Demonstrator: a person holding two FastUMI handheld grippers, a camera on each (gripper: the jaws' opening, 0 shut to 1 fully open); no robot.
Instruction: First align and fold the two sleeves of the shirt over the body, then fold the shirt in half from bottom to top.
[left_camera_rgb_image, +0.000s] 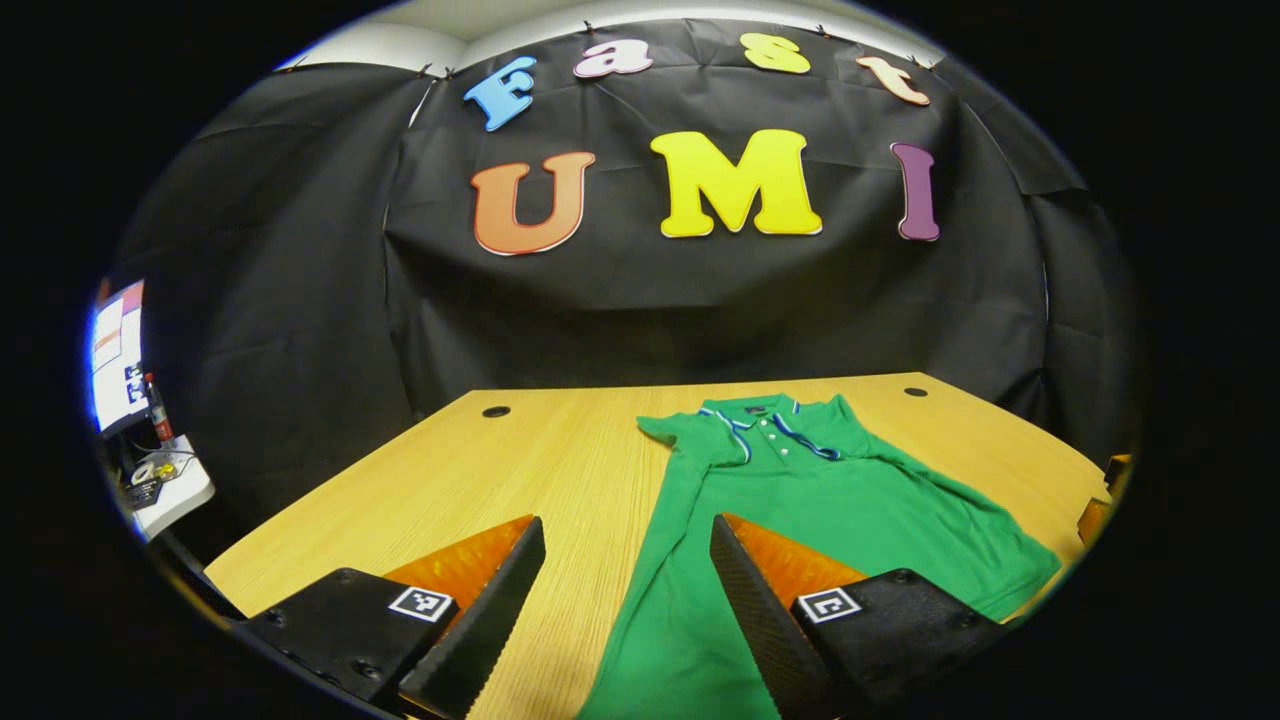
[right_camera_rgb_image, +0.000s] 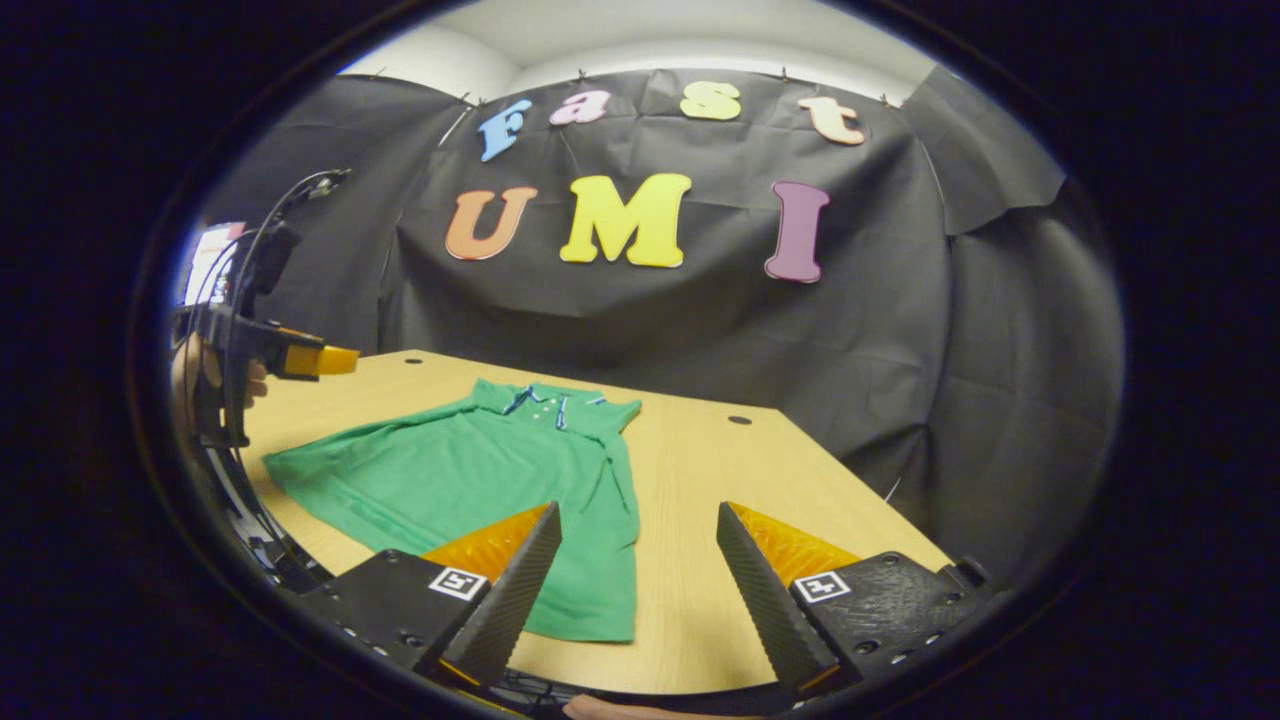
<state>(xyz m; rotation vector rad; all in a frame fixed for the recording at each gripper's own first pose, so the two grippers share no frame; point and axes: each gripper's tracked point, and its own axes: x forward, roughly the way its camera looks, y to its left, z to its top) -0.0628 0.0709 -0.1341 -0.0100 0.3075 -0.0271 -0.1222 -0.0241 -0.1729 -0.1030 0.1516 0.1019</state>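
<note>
Nearest to me, low in the left gripper view, my left gripper (left_camera_rgb_image: 628, 590) hangs above the near edge of the table with its jaws wide apart and nothing between them. One finger is over bare wood and the other over the green cloth. Whether it touches the cloth I cannot tell. In the right gripper view my right gripper (right_camera_rgb_image: 638, 580) sits the same way, jaws spread and empty, hovering over the near edge of the table (right_camera_rgb_image: 720, 470), one finger above the shirt's hem and the other over bare wood. Farther off at the left of that view I see the other gripper held by a hand (right_camera_rgb_image: 215, 375), raised above the table's side.

I am working on a pale wooden table with a dark round hole (left_camera_rgb_image: 496, 411) near each far corner. Black cloth walls close the booth behind it. At the far left of the left gripper view stands a lit screen (left_camera_rgb_image: 118, 350) with small clutter on a white shelf beneath.

I see the green polo shirt (left_camera_rgb_image: 830, 510) lying flat on the table, front up, collar (left_camera_rgb_image: 765, 408) toward the back wall and hem toward me, so its long axis runs from me to the wall. Both sleeves lie spread out to the sides, not yet folded.
</note>
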